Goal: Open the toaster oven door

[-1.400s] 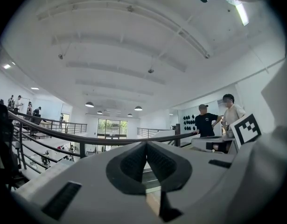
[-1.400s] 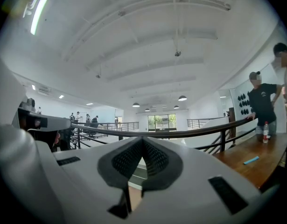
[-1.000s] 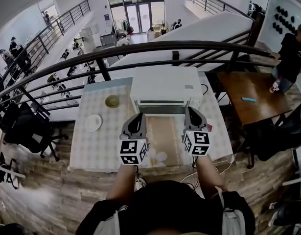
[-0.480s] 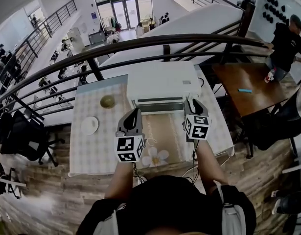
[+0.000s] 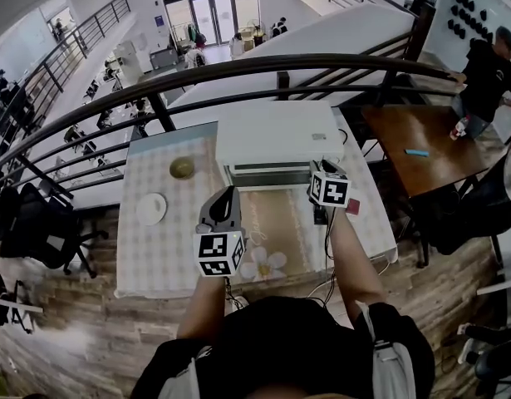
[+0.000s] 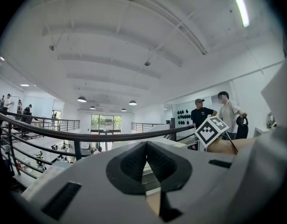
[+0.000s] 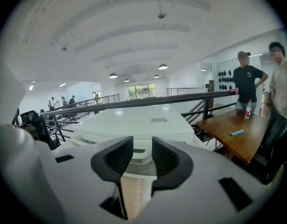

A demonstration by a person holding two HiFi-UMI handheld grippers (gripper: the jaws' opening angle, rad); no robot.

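The white toaster oven (image 5: 276,140) stands at the far side of the checked table (image 5: 164,248); its front with the door shows as a grey strip (image 5: 267,174). My right gripper (image 5: 323,171) is at the oven's front right corner, its jaws opening, with nothing between them. In the right gripper view the oven (image 7: 138,122) fills the space just past the right gripper (image 7: 142,155). My left gripper (image 5: 226,199) hovers over the table in front of the oven, shut and empty. Its own view shows the left gripper (image 6: 146,160) with both tips touching.
An olive bowl (image 5: 182,168) and a white plate (image 5: 151,209) sit left of the oven. A flower-print mat (image 5: 267,264) lies near the front edge. A black railing (image 5: 238,71) runs behind the table. A brown table (image 5: 421,152) and a person (image 5: 488,69) are at the right.
My right gripper has moved forward and up to the oven's front right corner. The left gripper has drifted slightly back toward me.
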